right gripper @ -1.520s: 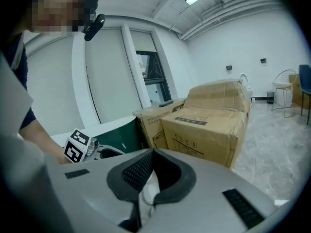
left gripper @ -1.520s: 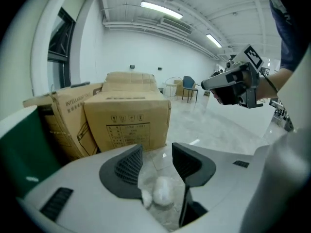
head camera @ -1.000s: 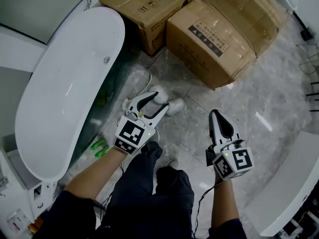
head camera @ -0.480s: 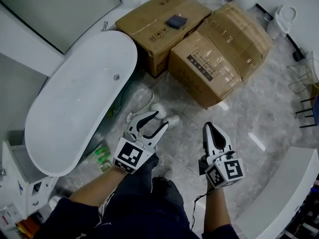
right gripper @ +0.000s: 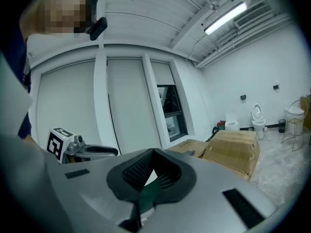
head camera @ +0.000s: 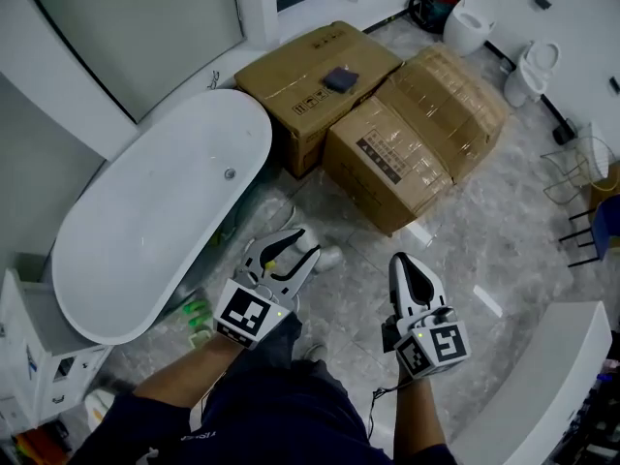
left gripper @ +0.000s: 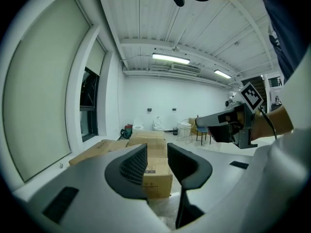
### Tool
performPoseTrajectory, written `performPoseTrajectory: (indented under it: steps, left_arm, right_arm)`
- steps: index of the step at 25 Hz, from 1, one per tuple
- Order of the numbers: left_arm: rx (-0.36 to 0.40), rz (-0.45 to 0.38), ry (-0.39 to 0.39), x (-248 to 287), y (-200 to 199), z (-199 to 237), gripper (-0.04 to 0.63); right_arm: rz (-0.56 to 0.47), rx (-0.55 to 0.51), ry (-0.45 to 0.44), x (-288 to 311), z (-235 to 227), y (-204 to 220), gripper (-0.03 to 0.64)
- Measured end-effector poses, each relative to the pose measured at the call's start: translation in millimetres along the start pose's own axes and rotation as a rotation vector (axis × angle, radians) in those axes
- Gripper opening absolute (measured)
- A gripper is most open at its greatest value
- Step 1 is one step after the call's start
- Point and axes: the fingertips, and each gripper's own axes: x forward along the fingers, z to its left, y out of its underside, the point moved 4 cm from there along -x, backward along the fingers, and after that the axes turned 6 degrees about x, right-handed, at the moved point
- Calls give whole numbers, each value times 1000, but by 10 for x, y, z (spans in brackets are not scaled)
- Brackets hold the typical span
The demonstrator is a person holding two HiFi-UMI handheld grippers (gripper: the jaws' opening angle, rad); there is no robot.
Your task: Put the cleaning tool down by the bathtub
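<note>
Left claw: the left gripper (head camera: 306, 241) is held up above the floor, near the side of the bathtub (head camera: 145, 231). Its two jaws are spread with a gap between them. They have just been closing a little. Nothing is between them.
Right claw: the right gripper (head camera: 404, 260) is held up beside the left one, and the two do not touch. Its jaws are pressed together at the tips, with nothing pinched.
Cleaning tool: the white cleaning tool (head camera: 327, 256) lies on the floor (head camera: 484, 231), close to the bathtub. In the head view the left gripper covers most of it. Neither claw holds it.
Bathtub: it is white and long with round ends. A small drain hole (head camera: 230, 173) shows inside.
Boxes: three brown cardboard boxes (head camera: 387, 163) sit close together past the end of the bathtub. A small dark blue thing (head camera: 339, 78) lies on top of the one nearest the tub.
Green thing: a small bright green thing (head camera: 197, 310) lies on the floor by the tub. I cannot tell what it is.
Toilets: two white toilets (head camera: 470, 13) stand by the far wall.
</note>
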Motion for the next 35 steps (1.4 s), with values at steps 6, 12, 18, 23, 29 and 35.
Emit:
performPoseTrajectory:
  steps: [6,12,18,23,29,35]
  left_arm:
    - [36,-39,-4,-217,-309,-52,127]
    - [56,-68,-8,-346,-442,-88,100]
    - [73,-71,-17,-421,-480,-111,77]
    - [63,-83,-12,-440,-529,-130,60]
    - [49,-100,-13,-441,-563,-175,46]
    - [50,-96,-24,-477,-558,-149,38]
  right_arm:
    - [1,-26,-9,-170,194,-99,5]
    - [-16,-42,-23,-270,316,-183,5]
    - [-30,-55,-29,-359,386,-255,5]
    - [-39,-45,-35,-381,453,-297,5]
    - [-64,-22,-53,-387,535,-387,5]
    - [-89,-11,-63,-404,568,-415,5]
